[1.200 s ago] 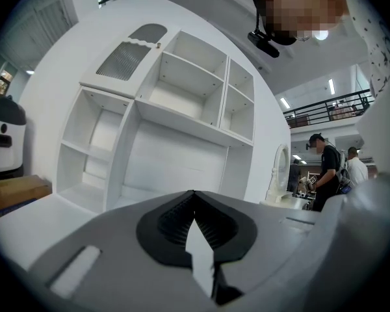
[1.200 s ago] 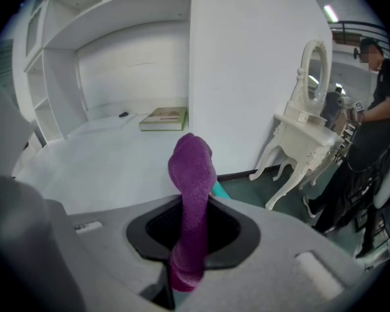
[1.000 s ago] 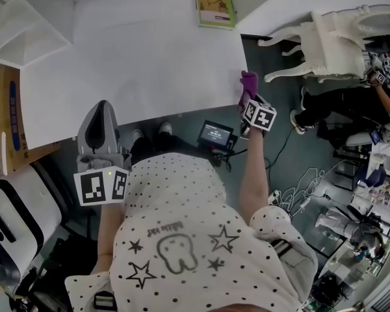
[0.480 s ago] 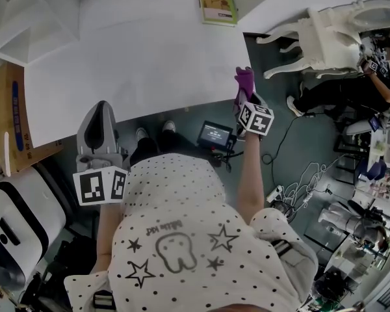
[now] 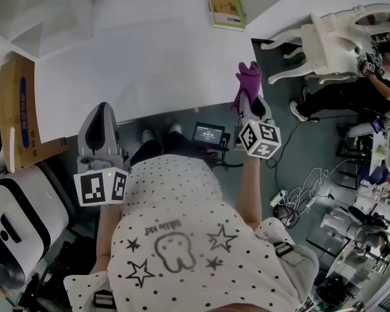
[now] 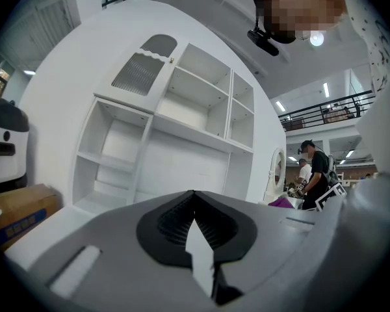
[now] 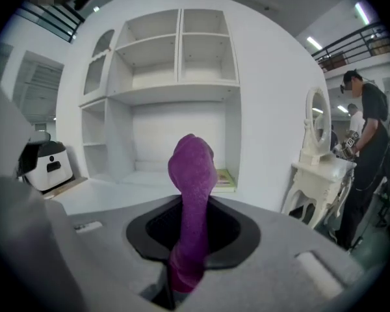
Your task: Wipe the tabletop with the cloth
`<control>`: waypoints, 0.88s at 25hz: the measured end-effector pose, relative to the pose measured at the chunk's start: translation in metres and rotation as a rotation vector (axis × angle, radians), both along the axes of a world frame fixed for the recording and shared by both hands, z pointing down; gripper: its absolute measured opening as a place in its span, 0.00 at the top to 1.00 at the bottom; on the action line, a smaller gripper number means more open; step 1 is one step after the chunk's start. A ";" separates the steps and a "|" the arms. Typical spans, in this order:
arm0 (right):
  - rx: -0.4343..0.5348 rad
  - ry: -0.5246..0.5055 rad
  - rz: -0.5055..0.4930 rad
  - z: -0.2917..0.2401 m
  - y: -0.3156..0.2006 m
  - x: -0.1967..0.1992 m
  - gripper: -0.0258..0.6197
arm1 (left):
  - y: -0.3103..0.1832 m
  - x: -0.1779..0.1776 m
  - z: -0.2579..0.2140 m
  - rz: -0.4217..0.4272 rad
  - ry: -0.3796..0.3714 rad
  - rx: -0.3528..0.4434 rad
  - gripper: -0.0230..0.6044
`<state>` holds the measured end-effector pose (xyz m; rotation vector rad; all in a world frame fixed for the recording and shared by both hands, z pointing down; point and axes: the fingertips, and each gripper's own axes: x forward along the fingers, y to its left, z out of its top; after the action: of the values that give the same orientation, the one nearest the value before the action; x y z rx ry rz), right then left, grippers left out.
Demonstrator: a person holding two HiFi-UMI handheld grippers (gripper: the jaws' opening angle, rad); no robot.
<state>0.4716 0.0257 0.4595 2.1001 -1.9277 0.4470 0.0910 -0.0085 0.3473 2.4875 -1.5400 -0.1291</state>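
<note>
My right gripper [image 5: 247, 100] pinches the purple cloth [image 5: 249, 78] at the white tabletop's [image 5: 143, 64] edge. My left gripper [image 5: 103, 110], closed and empty, faces white shelves [image 6: 182, 129].

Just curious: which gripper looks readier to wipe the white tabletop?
Right, probably: the right gripper clamps the fuzzy purple cloth beside the white tabletop's edge; the left gripper is shut, empty.

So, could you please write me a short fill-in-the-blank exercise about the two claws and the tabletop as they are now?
The right claw is shut on a ___ cloth.
The left claw is shut and holds ___.
A ___ book lies at the far edge of the tabletop.
Missing words: purple; nothing; green.
</note>
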 end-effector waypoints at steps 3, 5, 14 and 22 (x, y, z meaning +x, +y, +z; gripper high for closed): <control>0.070 -0.013 -0.036 -0.029 0.010 -0.033 0.85 | 0.005 -0.008 0.001 0.006 0.001 -0.006 0.97; 0.106 -0.029 -0.054 -0.044 0.016 -0.056 0.85 | 0.006 -0.012 0.002 0.015 0.000 -0.011 0.97; 0.163 -0.027 -0.097 -0.073 0.042 -0.120 0.85 | 0.013 -0.018 0.005 0.058 -0.013 -0.014 0.97; 0.134 -0.001 -0.136 -0.073 0.054 -0.151 0.85 | 0.027 -0.015 0.020 0.098 -0.018 -0.061 0.97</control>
<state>0.3202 0.0795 0.3865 2.0294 -2.1396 0.2981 0.0759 0.0183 0.3674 2.5166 -1.4037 -0.0439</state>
